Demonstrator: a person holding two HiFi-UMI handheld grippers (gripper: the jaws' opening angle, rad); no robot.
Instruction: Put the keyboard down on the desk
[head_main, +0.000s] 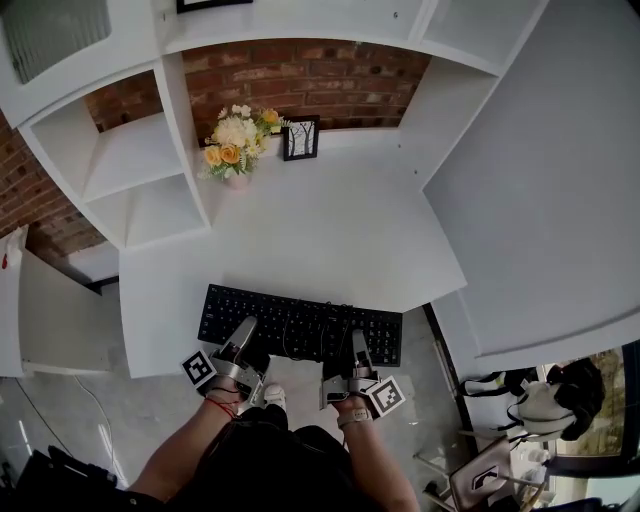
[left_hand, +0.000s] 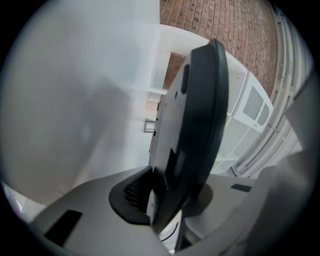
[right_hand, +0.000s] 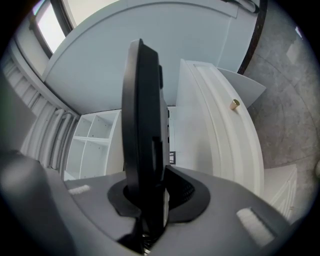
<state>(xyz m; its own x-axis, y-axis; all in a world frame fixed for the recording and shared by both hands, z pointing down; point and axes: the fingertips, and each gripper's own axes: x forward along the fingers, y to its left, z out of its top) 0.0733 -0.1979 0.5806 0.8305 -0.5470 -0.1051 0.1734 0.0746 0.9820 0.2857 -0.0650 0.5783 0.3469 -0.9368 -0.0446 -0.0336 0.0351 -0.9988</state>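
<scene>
**Item: black, flat, rectangular full-size plastic keyboard (head_main: 300, 325).** We log rows of dark keys with pale legends, key face turned up to the head view. In both gripper views it shows edge-on as a thin dark slab (left_hand: 197, 120) (right_hand: 142, 120) with a paler underside.

**Orientation:** We read its long axis from 9 o'clock to 3 o'clock in the head view, the right end dipping slightly toward 4. The rear long edge faces 12 o'clock.

**Position:** It sits at the near edge of the white desk top (head_main: 330, 225), at 6 o'clock of that surface, with its right end past the desk's corner over the grey floor. We cannot tell whether it touches the desk.

**Holders:** The left gripper (head_main: 244, 335) (left_hand: 165, 200) pinches the near long edge at the keyboard's 7 o'clock. The right gripper (head_main: 357, 347) (right_hand: 150, 197) pinches the same edge at 5 o'clock. Each pair of jaws clamps the slab between dark pads.

**Surroundings:** At 12 o'clock, well apart, we note a bunch of cream and orange flowers (head_main: 238, 140) just beside a small black-framed picture (head_main: 300, 138), both before a red brick wall (head_main: 300, 75). White open shelving (head_main: 130, 170) stands at 10 o'clock.
</scene>
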